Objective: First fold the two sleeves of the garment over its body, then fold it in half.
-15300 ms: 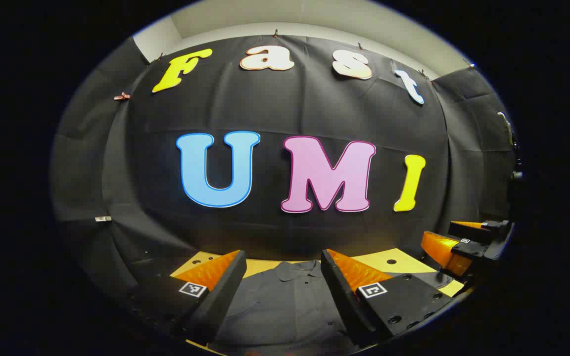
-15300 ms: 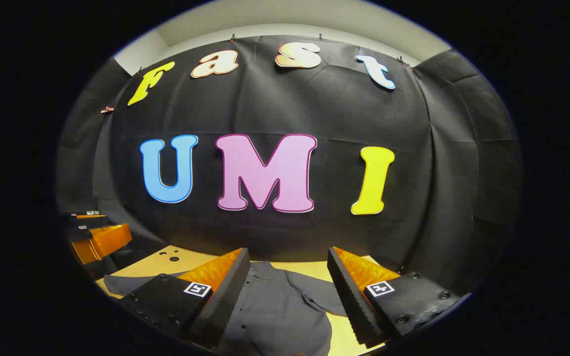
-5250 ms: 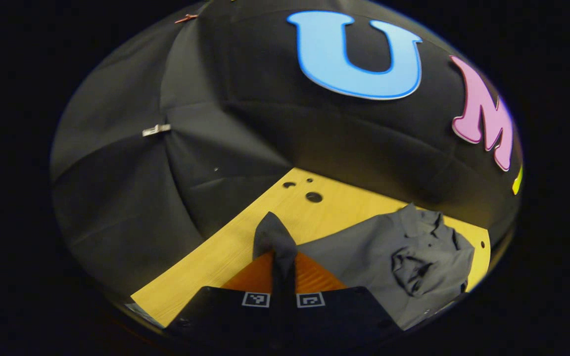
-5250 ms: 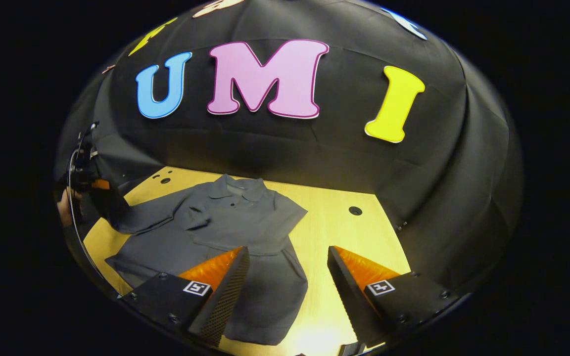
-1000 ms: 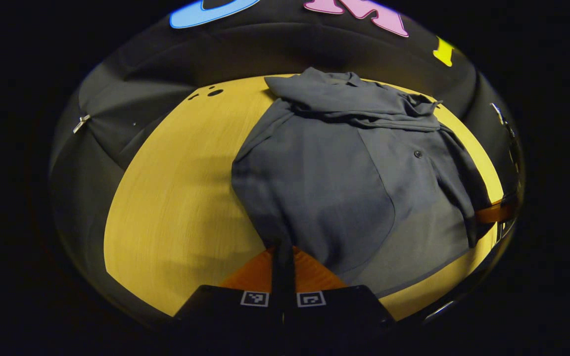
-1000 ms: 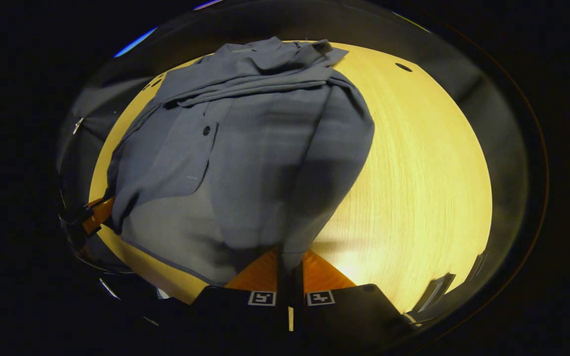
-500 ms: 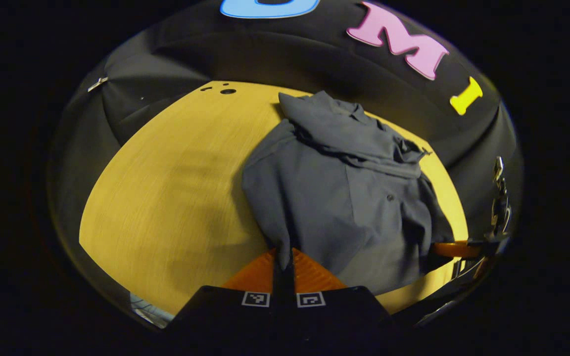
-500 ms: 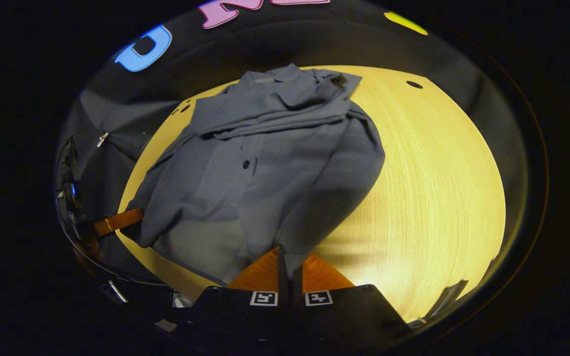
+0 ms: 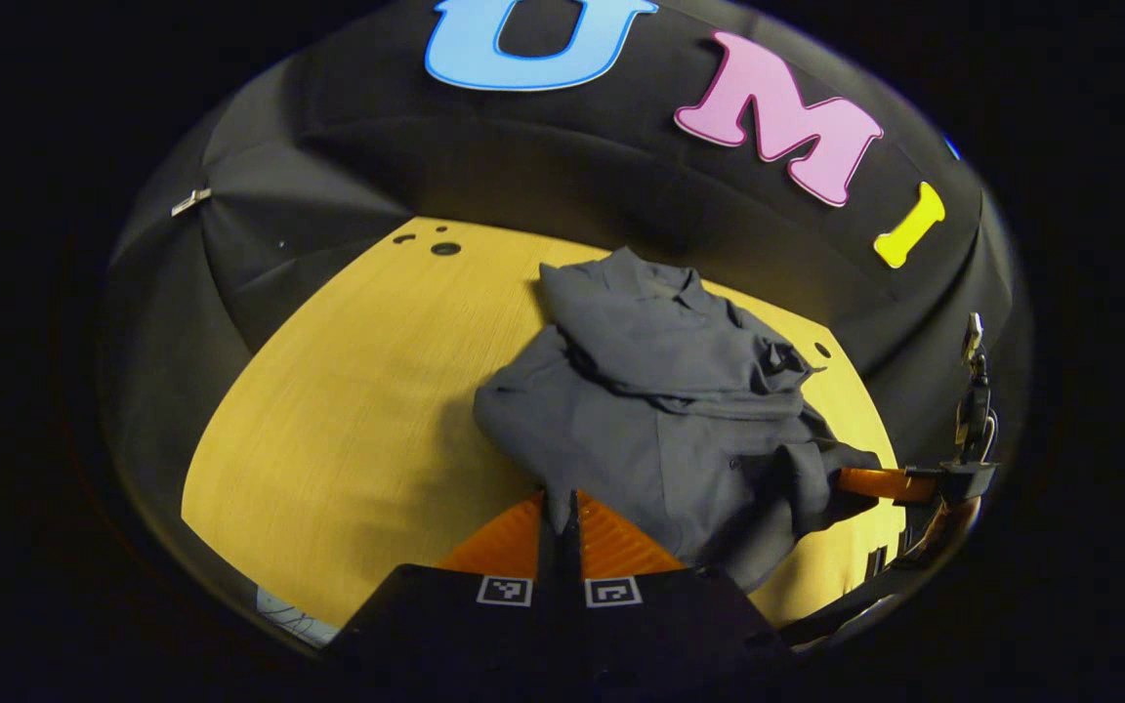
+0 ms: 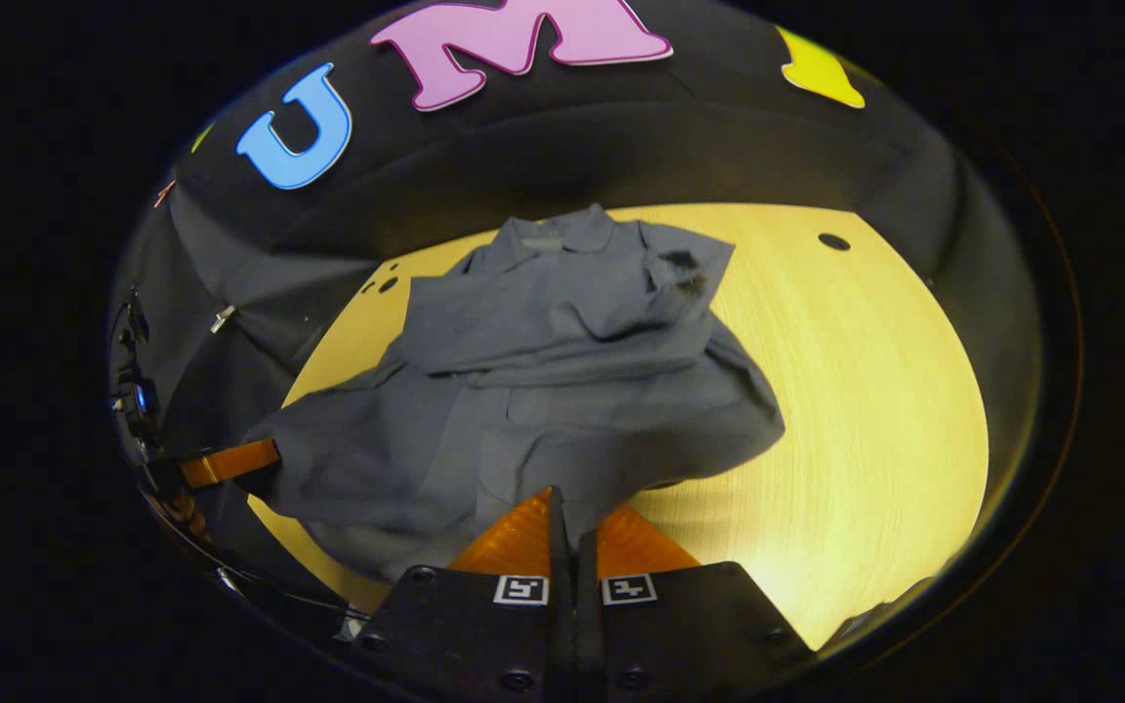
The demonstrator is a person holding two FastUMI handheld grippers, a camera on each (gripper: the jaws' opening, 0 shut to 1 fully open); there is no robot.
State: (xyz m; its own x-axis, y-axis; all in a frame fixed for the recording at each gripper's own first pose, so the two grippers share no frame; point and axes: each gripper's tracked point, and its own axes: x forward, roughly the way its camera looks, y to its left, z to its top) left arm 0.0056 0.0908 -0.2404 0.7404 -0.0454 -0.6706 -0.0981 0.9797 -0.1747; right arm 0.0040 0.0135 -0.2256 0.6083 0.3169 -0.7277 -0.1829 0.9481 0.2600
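Both sleeves already lying across the chest of the grey garment [image 10: 562, 391], spread on the wooden table [image 10: 855, 410] with its collar [image 10: 558, 232] toward the booth wall. Left gripper [image 9: 562, 508] clamped on the hem corner left of the collar line, right gripper [image 10: 567, 508] pinching the hem corner on the right, hem lifted. Best carried level and in step toward the collar, cloth taut between the corners, hem laid square on the shoulders without dragging the sleeves.
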